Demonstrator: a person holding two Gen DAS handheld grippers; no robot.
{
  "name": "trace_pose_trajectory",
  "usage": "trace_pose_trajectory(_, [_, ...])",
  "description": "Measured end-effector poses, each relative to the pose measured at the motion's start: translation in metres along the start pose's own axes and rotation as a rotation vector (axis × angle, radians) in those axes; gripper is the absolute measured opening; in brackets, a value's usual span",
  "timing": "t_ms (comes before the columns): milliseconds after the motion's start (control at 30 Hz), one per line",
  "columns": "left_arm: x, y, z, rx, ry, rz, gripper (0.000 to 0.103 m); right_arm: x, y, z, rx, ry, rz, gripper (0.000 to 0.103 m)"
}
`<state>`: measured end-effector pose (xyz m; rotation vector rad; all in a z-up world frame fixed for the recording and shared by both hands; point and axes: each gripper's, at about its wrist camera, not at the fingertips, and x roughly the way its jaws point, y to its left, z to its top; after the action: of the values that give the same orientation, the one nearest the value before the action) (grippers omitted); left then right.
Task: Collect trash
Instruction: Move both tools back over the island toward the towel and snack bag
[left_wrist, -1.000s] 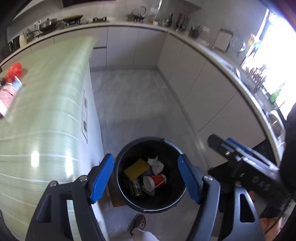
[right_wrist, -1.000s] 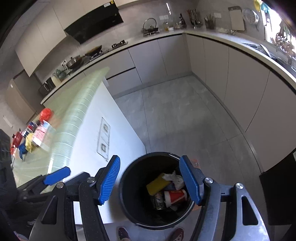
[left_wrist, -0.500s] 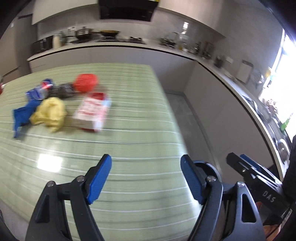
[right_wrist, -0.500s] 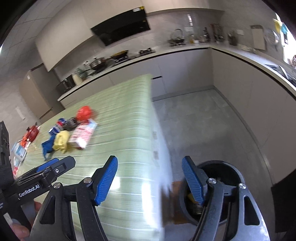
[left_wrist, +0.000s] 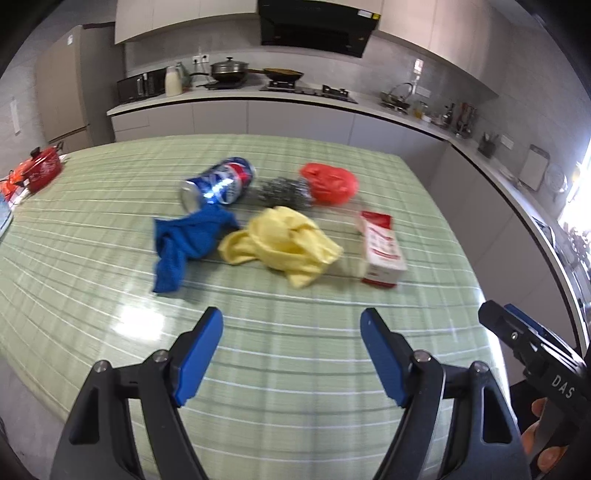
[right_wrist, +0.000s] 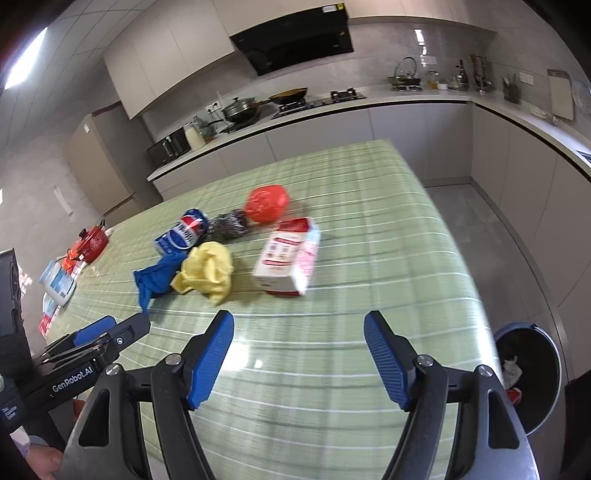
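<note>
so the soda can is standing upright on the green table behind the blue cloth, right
Not quite. The soda can is lying on its side, not upright, as the left wrist view shows. It is on the green table behind the blue cloth.

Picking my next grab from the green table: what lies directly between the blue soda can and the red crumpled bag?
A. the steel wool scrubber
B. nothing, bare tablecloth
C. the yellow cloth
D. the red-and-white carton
A: the steel wool scrubber sits in line between the blue soda can and the red crumpled bag; the yellow cloth and the red-and-white carton lie nearer the camera.
</note>
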<state>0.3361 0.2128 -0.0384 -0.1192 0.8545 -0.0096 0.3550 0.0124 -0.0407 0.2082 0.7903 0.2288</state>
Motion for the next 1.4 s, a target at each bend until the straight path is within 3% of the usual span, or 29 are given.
trace_pose_trajectory(233, [0.005,0.027,0.020,-0.045,-0.020,0.050,0.078,0.026,0.031,0.024,-0.071,-0.009,0.029,0.077])
trace_pose_trajectory(567, [0.020,0.045,0.047,-0.019,-0.030,0.076,0.078,0.049,0.037,0.047,-0.027,-0.021,0.039,0.078])
trace_pose_trajectory(1033, [0.060,0.096,0.088,0.076,-0.009,-0.049,0.078,0.083,0.065,0.052,0.075,-0.041,-0.156,0.078])
trace_pose_trajectory(1200, [0.081,0.102,0.093,0.093,0.024,-0.059,0.078,0.100,0.056,0.041,0.125,0.002,-0.205,0.078])
trace_pose_trajectory(1400, [0.099,0.107,0.097,0.061,0.035,-0.021,0.078,0.121,0.040,0.038,0.145,0.041,-0.218,0.078])
